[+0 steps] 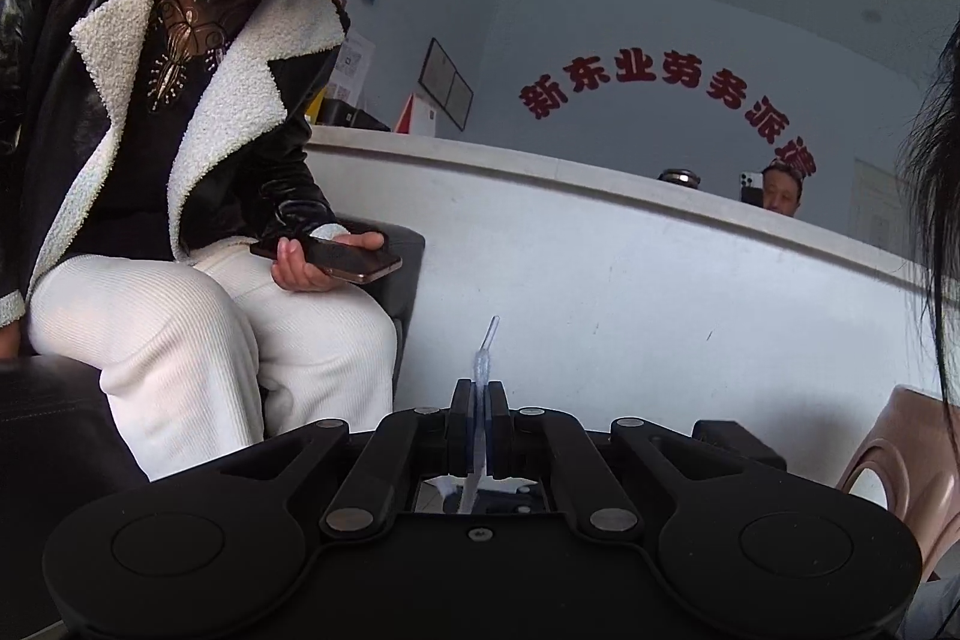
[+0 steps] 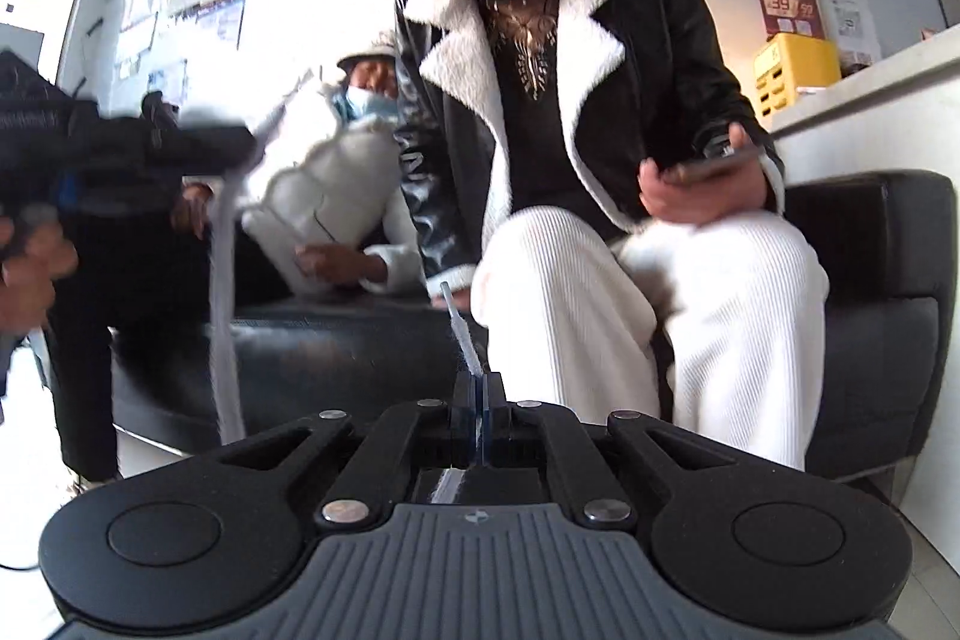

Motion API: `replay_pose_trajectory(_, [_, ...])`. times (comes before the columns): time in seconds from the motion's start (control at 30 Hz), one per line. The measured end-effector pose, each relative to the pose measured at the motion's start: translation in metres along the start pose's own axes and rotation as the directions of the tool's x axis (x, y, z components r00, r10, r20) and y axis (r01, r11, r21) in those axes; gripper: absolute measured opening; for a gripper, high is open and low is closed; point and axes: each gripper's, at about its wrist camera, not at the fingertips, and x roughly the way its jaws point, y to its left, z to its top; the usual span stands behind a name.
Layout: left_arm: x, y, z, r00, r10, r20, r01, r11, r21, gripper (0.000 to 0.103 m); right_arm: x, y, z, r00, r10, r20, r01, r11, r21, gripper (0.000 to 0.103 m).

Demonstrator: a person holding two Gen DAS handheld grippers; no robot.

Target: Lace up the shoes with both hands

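Left wrist view: at nine o'clock a seated person in a black jacket with white fleece collar [image 1: 198, 100] holds a dark slab phone [image 1: 327, 257] over white ribbed trousers. At six o'clock the left claw [image 1: 479, 400] is clamped on a thin white shoelace with a clear plastic tip [image 1: 485, 346]; the tip sticks up past the pads toward twelve o'clock, and the lace runs back between them toward the camera. A long white reception counter [image 1: 600, 232] crosses from centre to three o'clock, with red lettering on the grey wall above it.

Right wrist view: at nine o'clock the left claw [image 2: 240, 148], blurred, grips a white lace strand [image 2: 225, 292] that hangs down toward seven o'clock. Just right of it a white shoe [image 2: 324, 196] is blurred in the air in front of a black leather sofa [image 2: 870, 316]. At six o'clock the right claw [image 2: 478, 388] is closed on another clear-tipped white lace end [image 2: 459, 322], which leans toward eleven o'clock. A yellow box [image 2: 792, 70] sits at two o'clock.
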Motion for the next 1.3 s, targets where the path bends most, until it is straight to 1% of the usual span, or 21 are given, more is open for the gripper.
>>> replay_pose_trajectory(0.1, [-0.001,-0.003,0.003,1.0,-0.004,-0.001,0.004,1.0,0.008,0.0,-0.002,0.008,0.015,0.999,0.035,0.028,-0.034,0.999,-0.038,0.002])
replay_pose_trajectory(0.23, [-0.005,-0.009,0.003,1.0,-0.016,0.002,0.016,1.0,0.012,0.0,0.003,0.017,0.019,0.998,0.057,-0.002,-0.057,0.997,-0.044,0.002])
replay_pose_trajectory(0.37, [-0.013,-0.012,0.0,1.0,-0.007,0.002,0.007,0.999,0.032,0.0,0.002,0.02,0.0,0.999,0.005,-0.05,-0.007,0.999,-0.042,0.003])
replay_pose_trajectory(0.4, [-0.014,-0.011,-0.001,1.0,0.003,-0.002,-0.002,0.999,0.032,0.001,0.002,0.017,-0.004,0.998,-0.011,-0.067,0.008,0.999,-0.035,0.005])
replay_pose_trajectory(0.47, [-0.021,0.001,-0.012,0.999,0.049,-0.021,-0.049,0.999,0.006,0.001,0.003,0.005,-0.024,0.989,-0.05,-0.137,0.051,0.999,0.007,0.019])
replay_pose_trajectory(0.53, [-0.029,0.018,-0.032,0.993,0.101,-0.067,-0.104,0.994,-0.039,0.001,-0.02,0.014,-0.063,0.966,-0.072,-0.247,0.091,0.994,0.067,0.029])
replay_pose_trajectory(0.57, [-0.032,0.028,-0.049,0.986,0.129,-0.103,-0.136,0.989,-0.062,0.001,-0.017,0.009,-0.085,0.951,-0.079,-0.299,0.113,0.989,0.096,0.029])
replay_pose_trajectory(0.63, [-0.038,0.046,-0.088,0.965,0.18,-0.189,-0.202,0.974,-0.1,0.001,-0.002,0.004,-0.135,0.896,-0.069,-0.439,0.143,0.98,0.139,0.029])
replay_pose_trajectory(0.7, [-0.039,0.063,-0.135,0.932,0.213,-0.293,-0.263,0.954,-0.142,0.001,0.011,0.004,-0.18,0.83,-0.043,-0.556,0.165,0.971,0.172,0.029])
replay_pose_trajectory(0.73, [-0.04,0.071,-0.159,0.916,0.218,-0.337,-0.285,0.944,-0.165,0.001,0.012,0.012,-0.214,0.788,-0.01,-0.616,0.161,0.968,0.19,0.029])
replay_pose_trajectory(0.8, [-0.04,0.082,-0.197,0.884,0.23,-0.408,-0.326,0.927,-0.183,0.001,0.02,0.024,-0.252,0.729,0.041,-0.684,0.142,0.967,0.209,0.029])
replay_pose_trajectory(0.87, [-0.04,0.09,-0.229,0.854,0.24,-0.462,-0.355,0.917,-0.18,0.002,0.021,0.033,-0.273,0.697,0.084,-0.712,0.128,0.963,0.239,0.029])
replay_pose_trajectory(0.9, [-0.04,0.09,-0.243,0.837,0.257,-0.484,-0.369,0.917,-0.151,0.007,0.022,0.038,-0.283,0.682,0.105,-0.724,0.122,0.96,0.254,0.029])
replay_pose_trajectory(0.93, [-0.041,0.09,-0.258,0.818,0.275,-0.505,-0.382,0.917,-0.119,0.018,0.019,0.042,-0.288,0.68,0.111,-0.725,0.127,0.956,0.265,0.029])
replay_pose_trajectory(0.97, [-0.043,0.089,-0.264,0.812,0.286,-0.509,-0.389,0.915,-0.107,0.023,0.016,0.046,-0.292,0.679,0.116,-0.725,0.13,0.953,0.274,0.03])
replay_pose_trajectory(1.0, [-0.046,0.087,-0.27,0.809,0.295,-0.509,-0.399,0.911,-0.105,0.028,0.008,0.057,-0.293,0.696,0.119,-0.708,0.094,0.963,0.254,0.031])
replay_pose_trajectory(1.07, [-0.051,0.08,-0.276,0.811,0.277,-0.516,-0.381,0.919,-0.106,0.031,0.0,0.07,-0.29,0.695,0.135,-0.706,0.028,0.976,0.214,0.043])
replay_pose_trajectory(1.17, [-0.055,0.067,-0.281,0.816,0.231,-0.531,-0.34,0.933,-0.116,0.034,0.006,0.073,-0.294,0.635,0.228,-0.738,0.03,0.948,0.318,0.045])
replay_pose_trajectory(1.2, [-0.055,0.061,-0.283,0.821,0.213,-0.529,-0.323,0.938,-0.124,0.035,0.006,0.068,-0.301,0.639,0.281,-0.716,0.071,0.906,0.418,0.045])
replay_pose_trajectory(1.27, [-0.055,0.049,-0.288,0.828,0.185,-0.529,-0.296,0.946,-0.132,0.036,0.008,0.064,-0.311,0.649,0.314,-0.693,0.114,0.86,0.497,0.046])
replay_pose_trajectory(1.3, [-0.055,0.045,-0.291,0.828,0.181,-0.531,-0.291,0.948,-0.131,0.037,0.011,0.065,-0.316,0.652,0.292,-0.7,0.137,0.862,0.487,0.049])
